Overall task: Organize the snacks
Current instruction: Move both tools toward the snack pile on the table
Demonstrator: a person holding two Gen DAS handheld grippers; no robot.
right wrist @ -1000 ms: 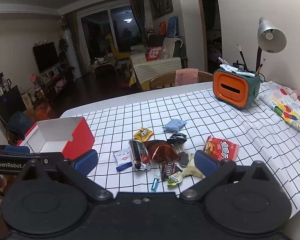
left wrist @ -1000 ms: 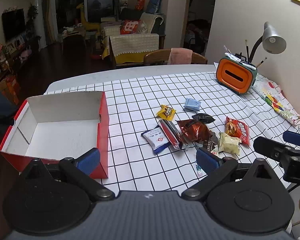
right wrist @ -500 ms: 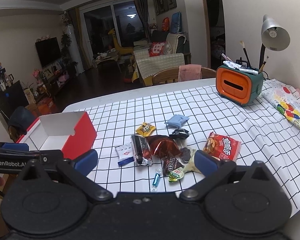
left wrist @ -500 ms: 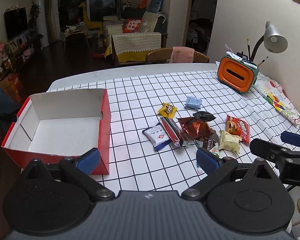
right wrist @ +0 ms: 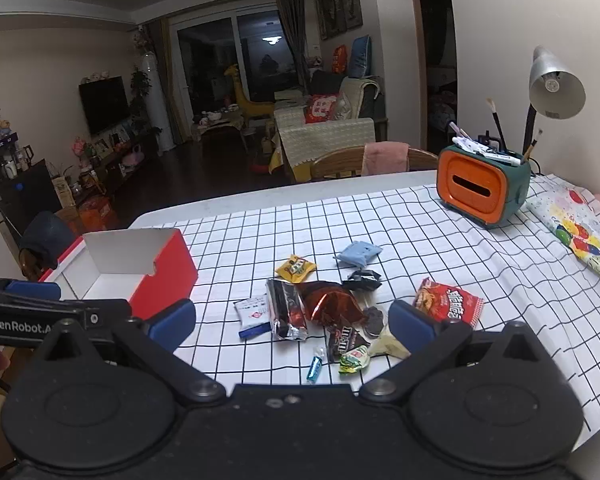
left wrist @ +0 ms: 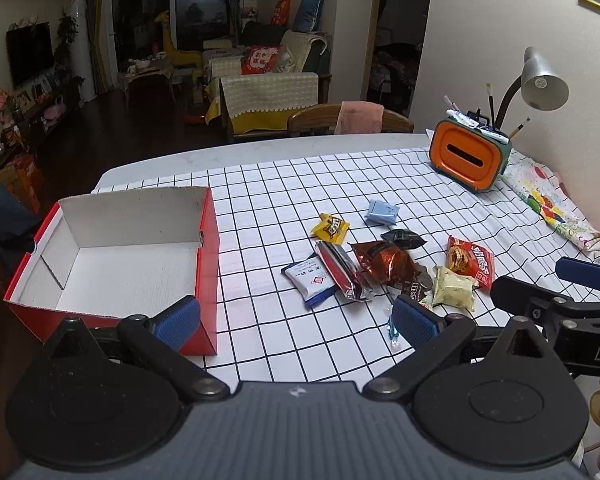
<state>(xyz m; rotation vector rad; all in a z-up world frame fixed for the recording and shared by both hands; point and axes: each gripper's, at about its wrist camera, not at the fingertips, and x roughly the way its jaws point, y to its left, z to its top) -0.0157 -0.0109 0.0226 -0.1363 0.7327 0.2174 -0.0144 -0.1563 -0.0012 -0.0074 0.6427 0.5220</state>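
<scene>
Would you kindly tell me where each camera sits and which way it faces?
Left wrist: on the left gripper, facing the red box and snack pile; the right gripper shows at right.
Right wrist: on the right gripper, over the snack pile; the left gripper shows at left.
Shared: box, snacks, orange holder.

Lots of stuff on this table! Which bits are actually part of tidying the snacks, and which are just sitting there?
Part of the job:
red box, open
yellow candy
blue packet
red chip bag
white packet
both grippers, left gripper, right gripper

Just lying about:
orange holder with brushes
lamp
colourful cloth
</scene>
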